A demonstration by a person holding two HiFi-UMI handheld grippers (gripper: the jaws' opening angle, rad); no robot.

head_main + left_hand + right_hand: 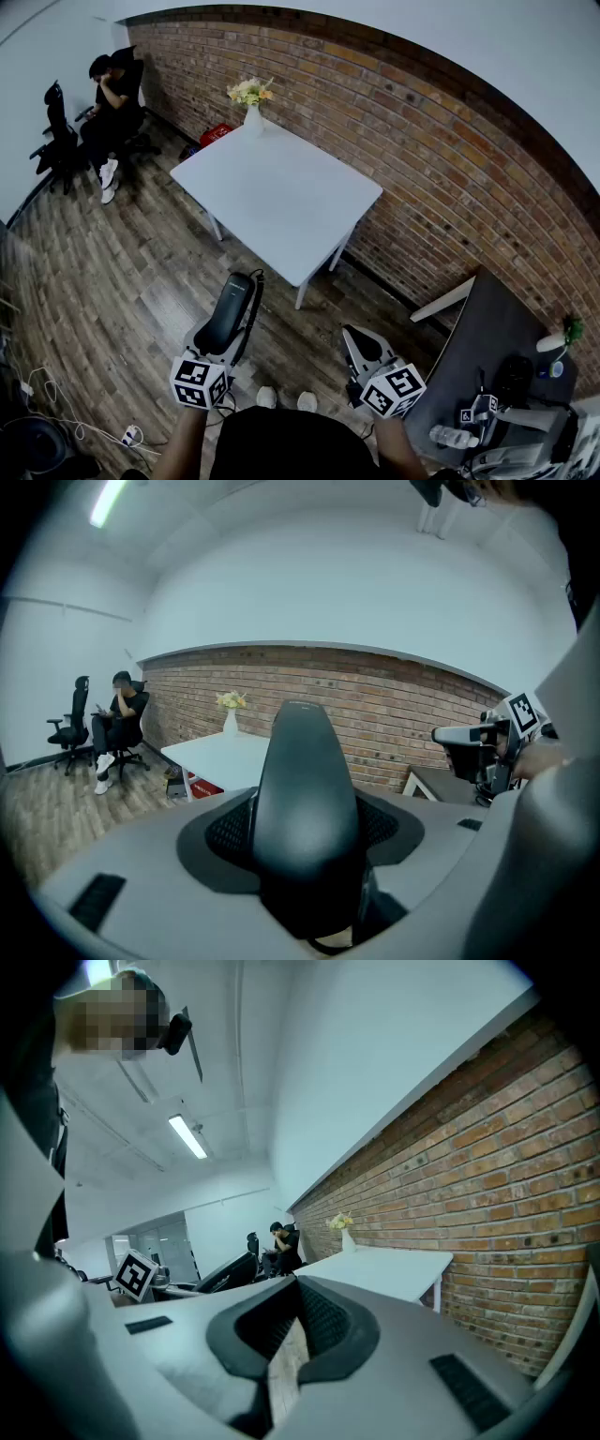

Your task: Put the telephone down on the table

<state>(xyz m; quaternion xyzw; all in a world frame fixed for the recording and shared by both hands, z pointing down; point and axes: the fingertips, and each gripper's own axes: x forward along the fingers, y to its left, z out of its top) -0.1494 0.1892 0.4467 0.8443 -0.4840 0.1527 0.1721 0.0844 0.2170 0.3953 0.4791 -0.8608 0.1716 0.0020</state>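
Left hand-held gripper clamping one telephone, right hand-held gripper closed empty, one white table

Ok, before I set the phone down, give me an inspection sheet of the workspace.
Surface: white table, bare except a vase of flowers at its far corner.
Job's things: telephone held above the floor, short of the table.
Clutter: red box on the floor by the table's far corner.
Tools: left tool shut on the telephone; right tool shut, empty.
Cables: telephone's cord; power strip on the floor.
Surroundings: brick wall, seated person, dark desk.
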